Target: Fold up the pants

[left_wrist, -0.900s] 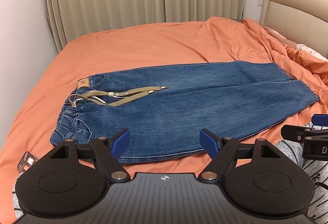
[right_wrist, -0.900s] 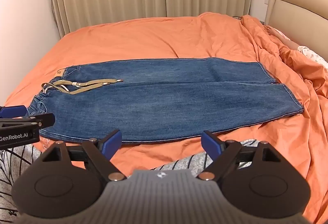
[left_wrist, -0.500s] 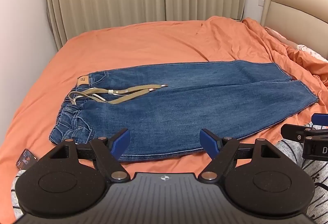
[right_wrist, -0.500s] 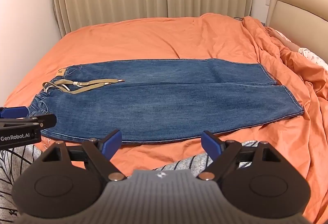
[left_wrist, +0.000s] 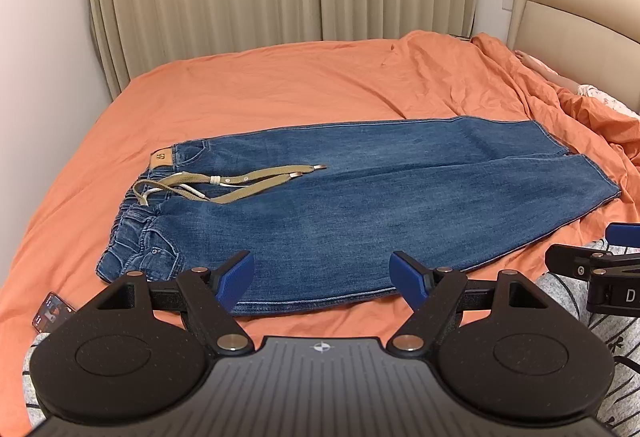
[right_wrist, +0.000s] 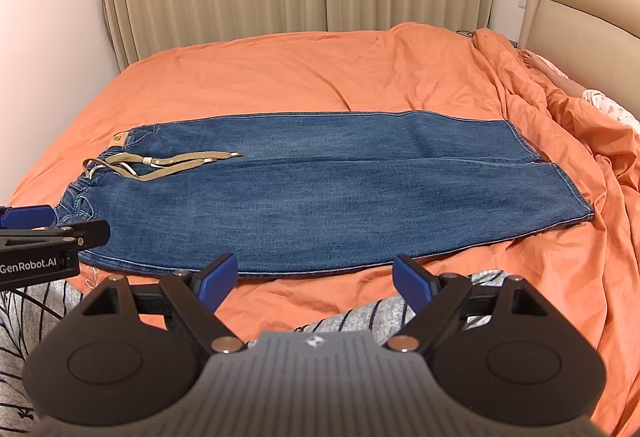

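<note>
The jeans (left_wrist: 360, 205) lie flat on the bed (left_wrist: 280, 89), legs side by side, waistband toward the left, hems toward the headboard (left_wrist: 576, 21). A tan drawstring (left_wrist: 240, 179) trails over the denim from the waistband. The left claw (left_wrist: 322, 279) hangs just above the jeans' near edge, blue pads wide apart, holding nothing. The right claw (right_wrist: 316, 277) hovers near that same edge, likewise wide and empty. A phone (left_wrist: 52, 313) lies near the jeans' waist corner.
</note>
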Motion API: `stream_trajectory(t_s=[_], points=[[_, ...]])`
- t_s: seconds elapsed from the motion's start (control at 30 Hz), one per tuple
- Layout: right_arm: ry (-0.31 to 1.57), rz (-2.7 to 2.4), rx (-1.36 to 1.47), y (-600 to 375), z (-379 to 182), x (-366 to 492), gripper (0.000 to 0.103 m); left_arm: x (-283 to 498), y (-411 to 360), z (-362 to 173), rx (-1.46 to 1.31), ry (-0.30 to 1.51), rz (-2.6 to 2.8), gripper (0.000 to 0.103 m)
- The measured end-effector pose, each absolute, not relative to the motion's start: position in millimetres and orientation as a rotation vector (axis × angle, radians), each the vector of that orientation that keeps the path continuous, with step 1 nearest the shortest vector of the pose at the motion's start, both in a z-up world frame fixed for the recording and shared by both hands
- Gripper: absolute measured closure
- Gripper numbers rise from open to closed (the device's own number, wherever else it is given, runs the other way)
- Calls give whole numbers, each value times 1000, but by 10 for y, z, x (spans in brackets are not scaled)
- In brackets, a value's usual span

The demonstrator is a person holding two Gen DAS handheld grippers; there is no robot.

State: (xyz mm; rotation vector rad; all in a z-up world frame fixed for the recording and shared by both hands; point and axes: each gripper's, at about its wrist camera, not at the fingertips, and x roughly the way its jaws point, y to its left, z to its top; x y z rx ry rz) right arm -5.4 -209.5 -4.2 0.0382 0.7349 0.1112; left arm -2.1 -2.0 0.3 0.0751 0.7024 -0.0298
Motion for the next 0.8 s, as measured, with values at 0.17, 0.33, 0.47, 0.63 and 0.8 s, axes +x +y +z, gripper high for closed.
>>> stream_trajectory(t_s=[0.17,0.33,0.47,0.63,0.8], points=[[737,111,41,-2100,-38,-54,22,-19,-15,4,73,703,-30,13],[738,110,43,-2105,-37,-53,22,-18,-16,6,72,702,-29,13],[740,107,47,-2116,-39,-50,22,-24,-28,9,72,701,-30,13],[742,105,47,-2114,-45,-51,22,-28,-33,11,75,702,-31,13],[742,105,48,-2116,-45,-51,22,-31,-44,12,72,702,-31,13]])
